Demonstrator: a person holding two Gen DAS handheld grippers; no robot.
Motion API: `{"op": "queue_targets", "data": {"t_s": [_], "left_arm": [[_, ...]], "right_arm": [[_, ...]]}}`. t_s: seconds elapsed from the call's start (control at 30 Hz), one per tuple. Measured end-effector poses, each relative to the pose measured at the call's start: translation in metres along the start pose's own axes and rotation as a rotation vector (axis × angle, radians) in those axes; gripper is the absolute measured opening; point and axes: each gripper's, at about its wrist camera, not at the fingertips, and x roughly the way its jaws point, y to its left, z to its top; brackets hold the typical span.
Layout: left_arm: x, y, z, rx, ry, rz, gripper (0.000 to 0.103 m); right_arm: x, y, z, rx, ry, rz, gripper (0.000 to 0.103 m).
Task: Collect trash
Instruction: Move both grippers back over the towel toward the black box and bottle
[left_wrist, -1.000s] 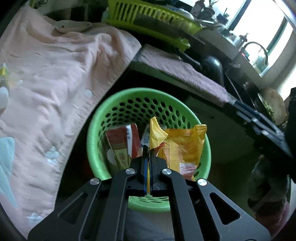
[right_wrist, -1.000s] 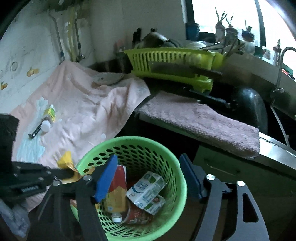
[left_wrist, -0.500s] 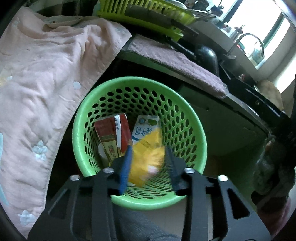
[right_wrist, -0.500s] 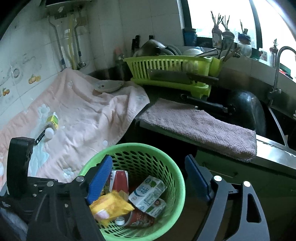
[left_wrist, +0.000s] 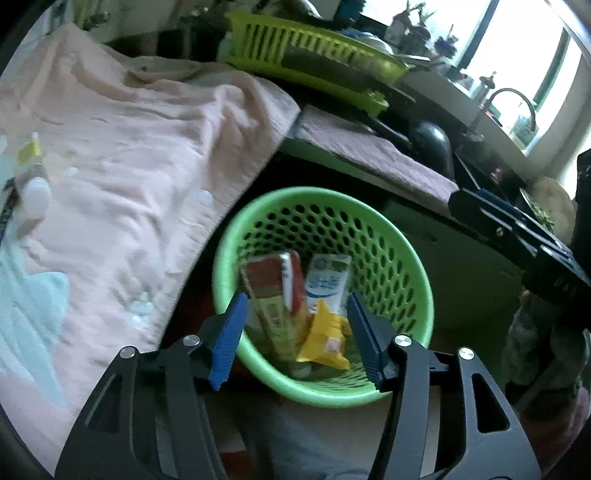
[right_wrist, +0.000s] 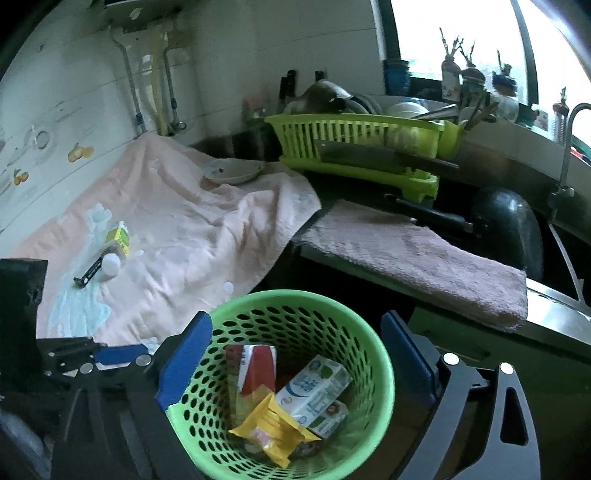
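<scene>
Green basket (left_wrist: 413, 266): it is round, full of holes, and sits low beside the counter (right_wrist: 554, 295), under the edge of the pink blanket (right_wrist: 177, 236).
Yellow wrapper (right_wrist: 275, 437): it lies loose inside the green basket, on top of the other trash, toward the near side. No tool is touching it.
Red carton (right_wrist: 256, 369): it is in the green basket, leaning at the left side, just beside the yellow wrapper.
White and blue milk box (right_wrist: 314, 384): it is in the green basket too, at the right of the red carton.
Left tool (left_wrist: 295, 336): it is wide open and holds nothing. It hangs over the near rim of the green basket, with the yellow wrapper seen between its blue fingers (left_wrist: 229, 339).
Right tool (right_wrist: 295, 362): it is also wide open and holds nothing. Its blue fingers (right_wrist: 184, 363) sit one on each side of the green basket.
Small bottle (right_wrist: 114, 251): it lies on the pink blanket, far to the left of the green basket, next to a thin black thing I cannot name.
Gray towel (right_wrist: 424, 258): it lies on the counter, behind the green basket.
Lime dish rack (right_wrist: 362, 147): it stands far behind the green basket, past the gray towel.
</scene>
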Motion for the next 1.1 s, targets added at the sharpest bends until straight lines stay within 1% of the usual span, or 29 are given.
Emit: {"op": "queue_targets", "data": {"t_s": [0.33, 0.6, 0.77, 0.93, 1.1], "left_arm": [[-0.031, 0.047, 0.000, -0.051, -0.061, 0.085, 0.058], [-0.065, 0.111, -0.005, -0.138, -0.109, 0.196, 0.058], [-0.086, 0.158, -0.004, -0.210, -0.142, 0.283, 0.058], [-0.102, 0.201, 0.008, -0.250, -0.177, 0.373, 0.058], [-0.102, 0.237, 0.024, -0.258, -0.173, 0.440, 0.058]], "right_arm": [[0.019, 0.044, 0.009, -0.070, 0.024, 0.063, 0.092], [0.042, 0.092, 0.019, -0.124, 0.050, 0.142, 0.092], [0.053, 0.121, 0.024, -0.157, 0.058, 0.183, 0.092], [0.060, 0.143, 0.028, -0.182, 0.065, 0.213, 0.092], [0.068, 0.160, 0.033, -0.199, 0.075, 0.233, 0.092]]}}
